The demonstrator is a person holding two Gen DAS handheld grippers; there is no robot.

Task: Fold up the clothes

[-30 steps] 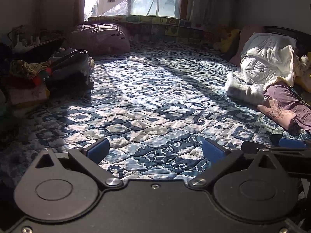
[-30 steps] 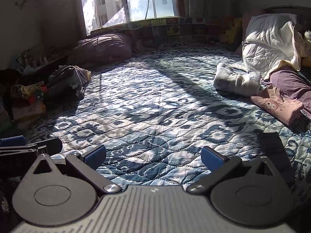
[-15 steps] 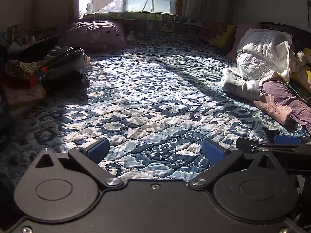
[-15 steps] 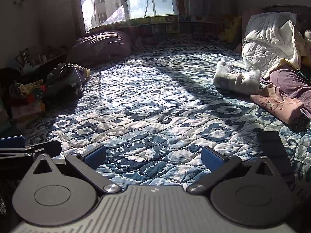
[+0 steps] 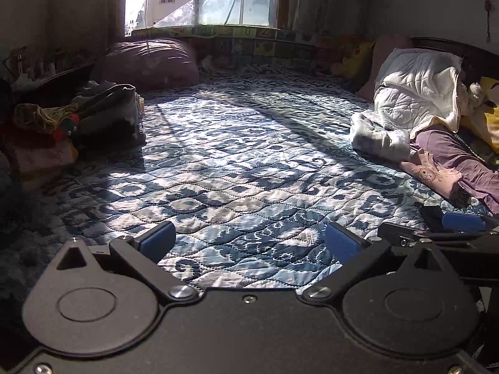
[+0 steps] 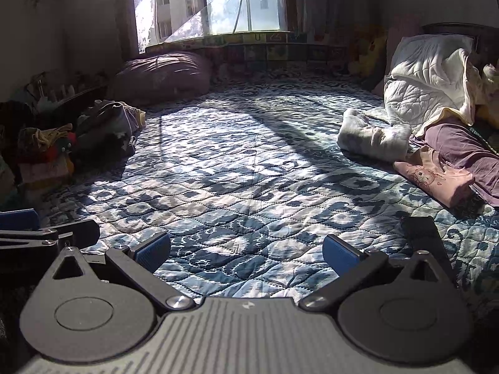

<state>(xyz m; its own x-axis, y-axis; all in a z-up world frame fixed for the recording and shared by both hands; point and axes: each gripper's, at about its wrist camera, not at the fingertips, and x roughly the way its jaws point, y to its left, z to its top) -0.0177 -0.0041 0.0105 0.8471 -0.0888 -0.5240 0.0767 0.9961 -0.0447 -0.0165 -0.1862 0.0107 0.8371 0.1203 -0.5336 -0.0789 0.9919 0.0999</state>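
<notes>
Sunlit quilted bed (image 5: 243, 168) bare mid-span; both claws, left claw (image 5: 248, 243) and right claw (image 6: 246, 247), spread and holding nothing; pink garment (image 6: 436, 177) folded at right, clothes heap (image 5: 78, 124) left: between garments, judged.

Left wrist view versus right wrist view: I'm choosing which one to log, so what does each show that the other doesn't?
Only the left wrist view shows the open right gripper at its right edge. Only the right wrist view shows the open left gripper at its left edge. Both share the blue quilt, pink garment, white blanket and the clothes pile.
</notes>
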